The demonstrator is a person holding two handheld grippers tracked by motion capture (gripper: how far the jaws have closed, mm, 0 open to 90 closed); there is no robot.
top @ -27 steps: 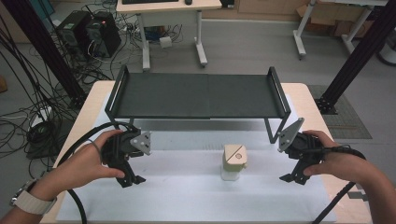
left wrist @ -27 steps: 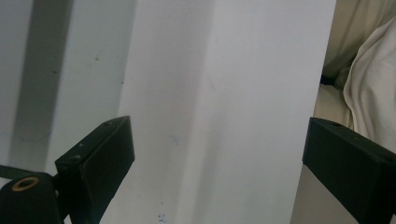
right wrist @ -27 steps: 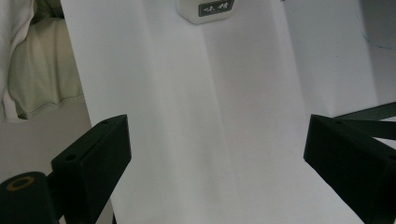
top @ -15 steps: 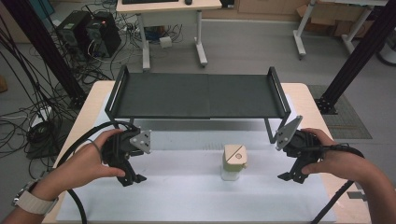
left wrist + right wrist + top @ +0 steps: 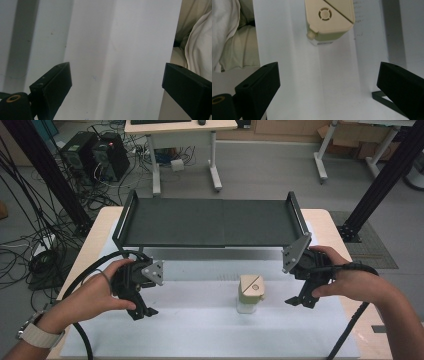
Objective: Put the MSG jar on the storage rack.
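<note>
Boxy beige plastic container (image 5: 251,291), matte black tongs (image 5: 299,301)

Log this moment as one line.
left gripper: open, empty | right gripper: open, empty | beige container: upright on white mat, untouched | black rack: behind

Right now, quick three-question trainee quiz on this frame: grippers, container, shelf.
1. True or false: the right gripper is shut on the container.
2. Which gripper is nearer the container? A) left gripper B) right gripper
3. Fill in: the container stands on the white ____, in front of the black shelf.

Key:
1. False. Its fingers stand wide apart, with the container ahead of them, untouched.
2. B
3. mat
</note>
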